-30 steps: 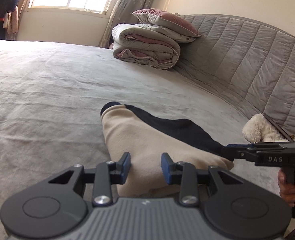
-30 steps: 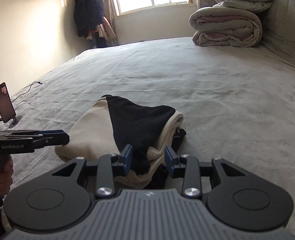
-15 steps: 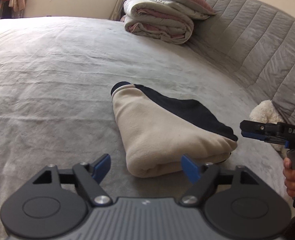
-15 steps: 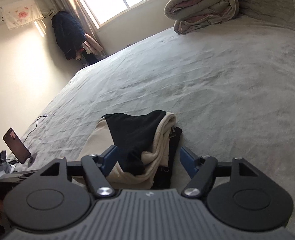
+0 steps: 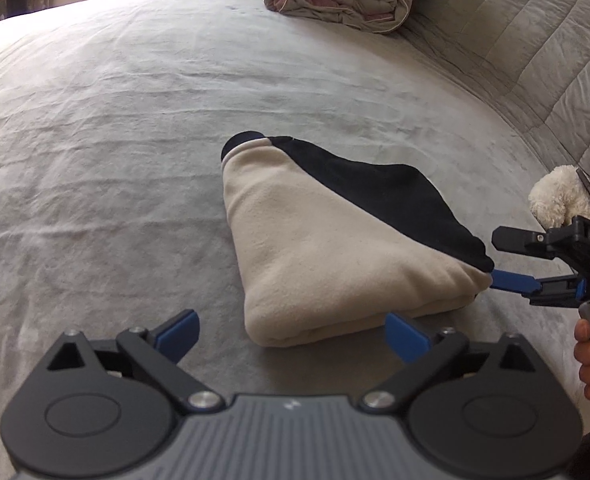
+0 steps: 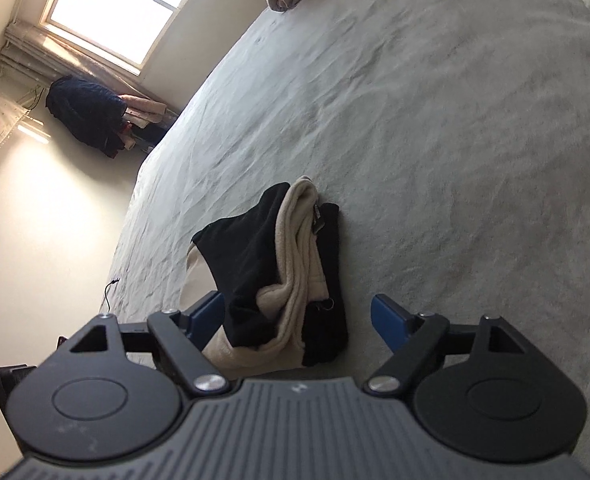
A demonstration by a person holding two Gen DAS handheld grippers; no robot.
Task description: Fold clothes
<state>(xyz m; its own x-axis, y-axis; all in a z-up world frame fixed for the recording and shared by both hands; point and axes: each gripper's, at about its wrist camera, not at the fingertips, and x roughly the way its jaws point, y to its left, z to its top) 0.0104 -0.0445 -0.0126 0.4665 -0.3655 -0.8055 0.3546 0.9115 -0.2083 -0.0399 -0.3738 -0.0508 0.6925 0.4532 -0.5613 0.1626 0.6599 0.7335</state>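
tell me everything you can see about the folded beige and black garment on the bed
The beige and black fleece garment lies folded in a thick, roughly triangular bundle on the grey bedspread. Its top is beige with a black panel and cuff; the right wrist view shows stacked layers and a small metal fitting at its open end. The open left gripper and open right gripper, jaws just opened, no longer hold it.

The left claw [image 5: 291,334] is a matte black handheld tool with two round disc housings, a ribbed grey centre plate, silver pivot screws and angled black arms ending in blue fingertips [image 5: 177,334]. The right claw [image 6: 299,318] is built alike; seen from the left wrist, its black body carries white letters "DAS" above a grey handle.
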